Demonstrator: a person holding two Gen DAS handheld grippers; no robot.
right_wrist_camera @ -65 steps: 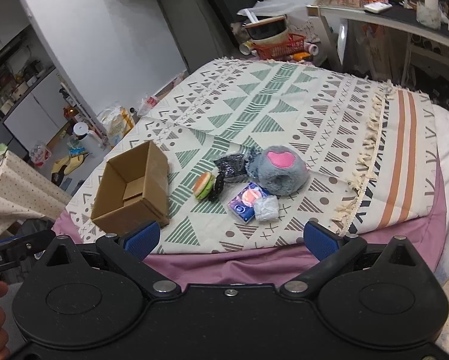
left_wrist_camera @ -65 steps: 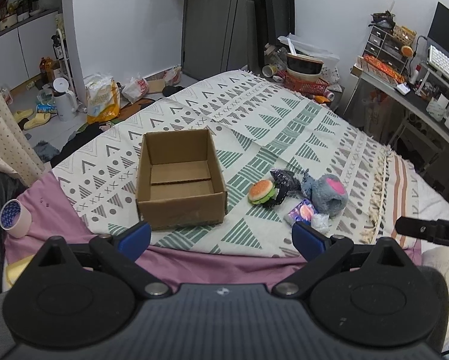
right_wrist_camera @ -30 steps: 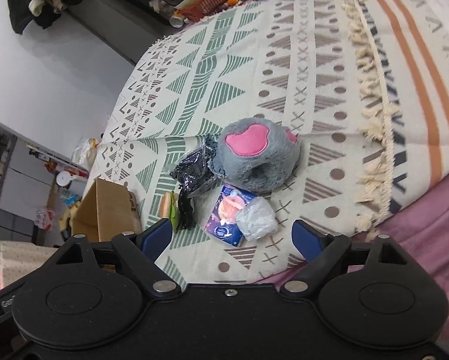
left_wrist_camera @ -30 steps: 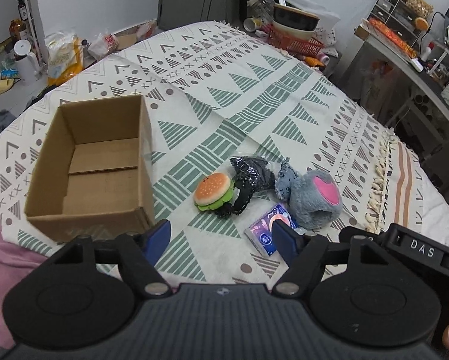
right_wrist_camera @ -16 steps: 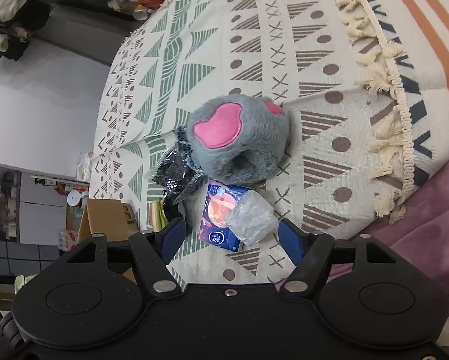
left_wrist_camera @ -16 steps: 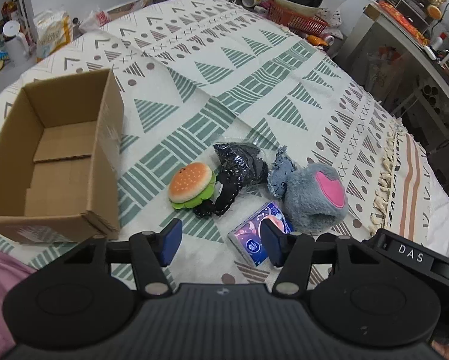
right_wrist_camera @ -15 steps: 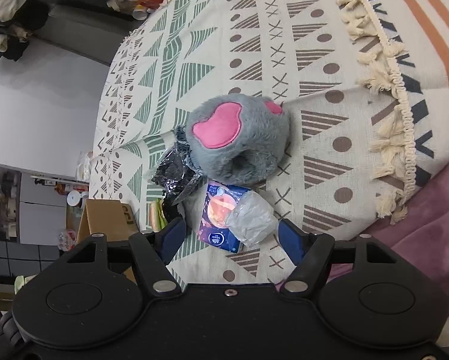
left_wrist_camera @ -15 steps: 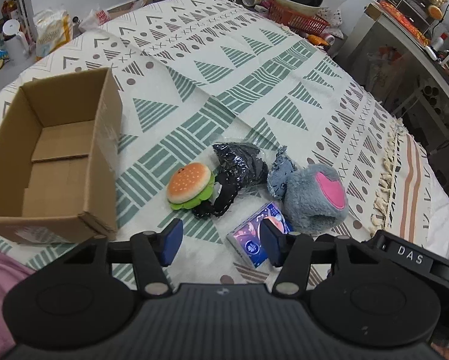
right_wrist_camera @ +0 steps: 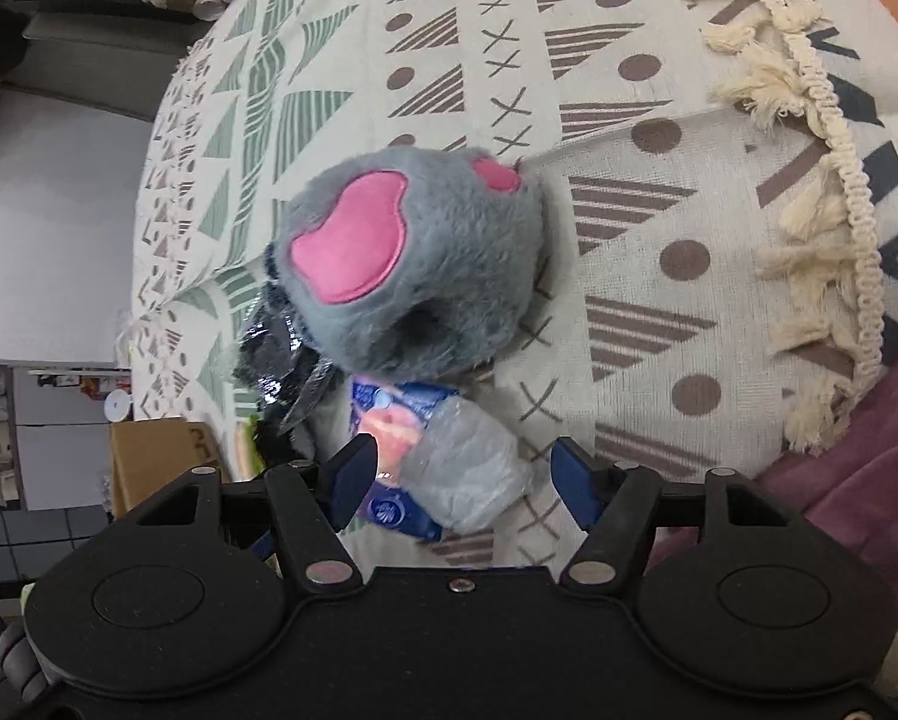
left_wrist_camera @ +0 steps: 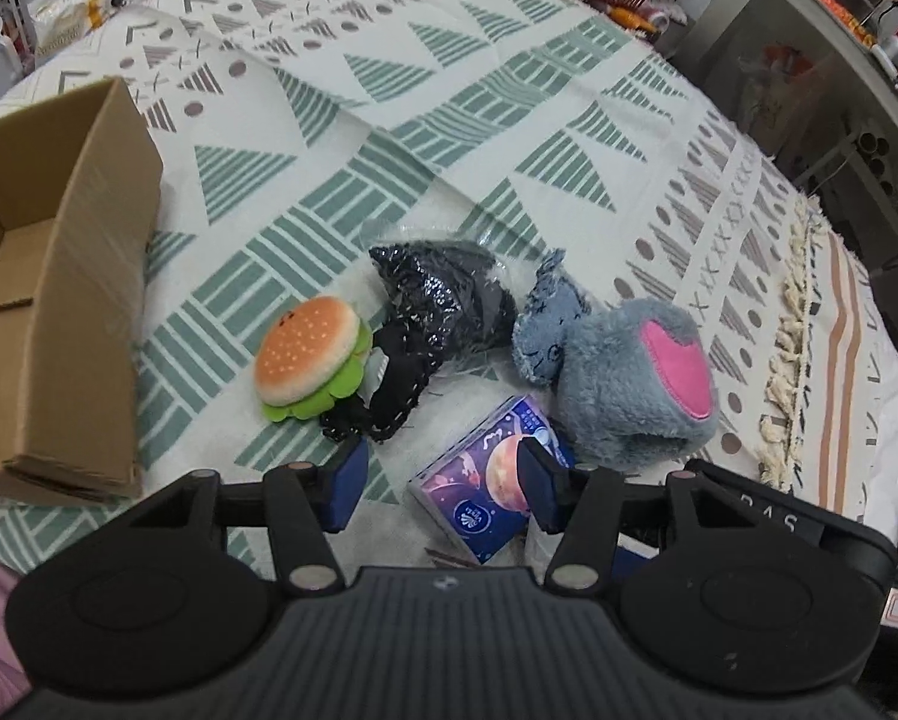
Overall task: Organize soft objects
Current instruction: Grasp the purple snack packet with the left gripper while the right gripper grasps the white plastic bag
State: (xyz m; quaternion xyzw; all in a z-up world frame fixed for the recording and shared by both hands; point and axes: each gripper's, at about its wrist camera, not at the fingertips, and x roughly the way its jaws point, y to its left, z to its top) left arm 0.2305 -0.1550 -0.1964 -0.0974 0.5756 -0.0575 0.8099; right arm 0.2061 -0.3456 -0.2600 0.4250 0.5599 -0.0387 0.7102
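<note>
Centrally, the soft objects lie in one cluster on the patterned bed cover (left_wrist_camera: 425,138), with the tissue pack (left_wrist_camera: 485,480) taken as landmark. Its clear crumpled wrapper end (right_wrist_camera: 467,474) sits on the side nearer the right gripper. Touching the pack on its far side is the grey plush slipper (right_wrist_camera: 413,264) with pink patches. Beyond the pack and to its left lies the black item in clear film (left_wrist_camera: 443,300), and left of that, touching it, the burger plush (left_wrist_camera: 308,357). Well to the left of the pack stands the open cardboard box (left_wrist_camera: 83,276), which shows only its flaps inside.

Right gripper (right_wrist_camera: 464,468): jaws spread, bracketing the pack and its wrapper end, one pad on each side; contact is not evident, though the fisheye view makes the gap hard to judge. Left gripper (left_wrist_camera: 440,480): jaws likewise spread, empty, low just beside the pack's left edge, with one pad in front of its printed face.

Judged step: picking up the tissue pack for transfer to the box. Good practice would be to lower the right jaws until the pads span the pack's body rather than the loose wrapper, which would likely slip or tear free; close gently, since the pack compresses; and lift straight up so that the slipper resting against it is not dragged along. The left gripper should stand clear of the pack.
</note>
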